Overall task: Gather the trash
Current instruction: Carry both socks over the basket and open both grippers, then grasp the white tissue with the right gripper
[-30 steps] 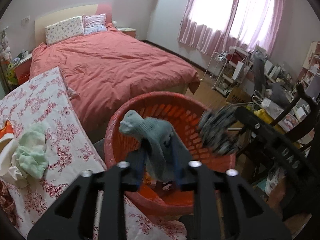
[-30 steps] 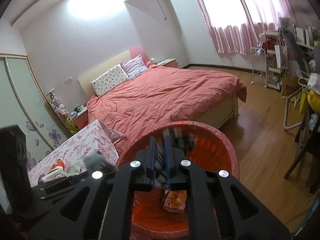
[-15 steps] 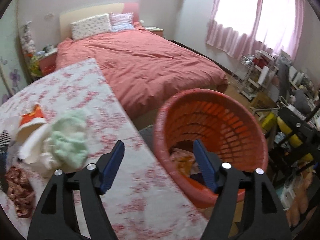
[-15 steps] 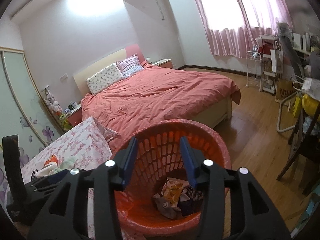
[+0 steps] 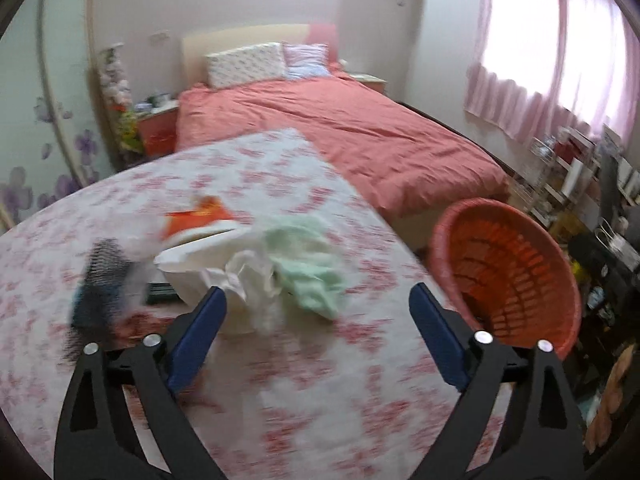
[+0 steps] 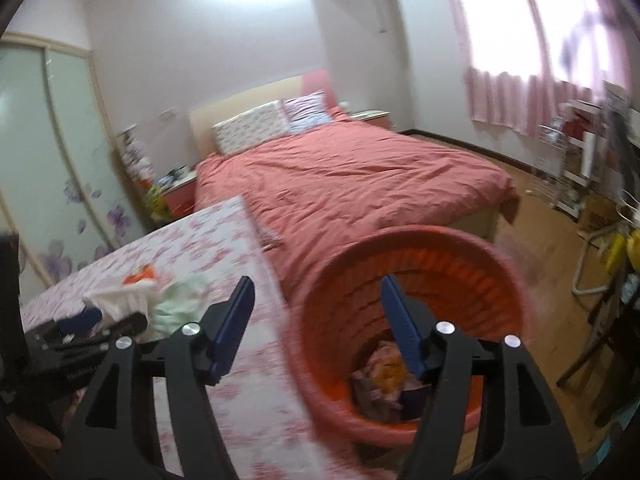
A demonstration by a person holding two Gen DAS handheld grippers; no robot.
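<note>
Partway done: orange basket (image 6: 412, 276) beside the counter (image 5: 320, 400) already holds some trash. Left tongs (image 5: 318, 336) and right tongs (image 6: 316, 324) both spread apart, empty. Left on counter: mint cloth (image 5: 308, 264), white bag (image 5: 208, 264), orange wrapper (image 5: 196, 216), dark item (image 5: 102, 280).

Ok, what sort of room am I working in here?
A home bedroom, almost certainly: a made bed with pillows, a sliding wardrobe with flower decals, and pink curtains. Both grippers, left and right, are open by the basket.
</note>
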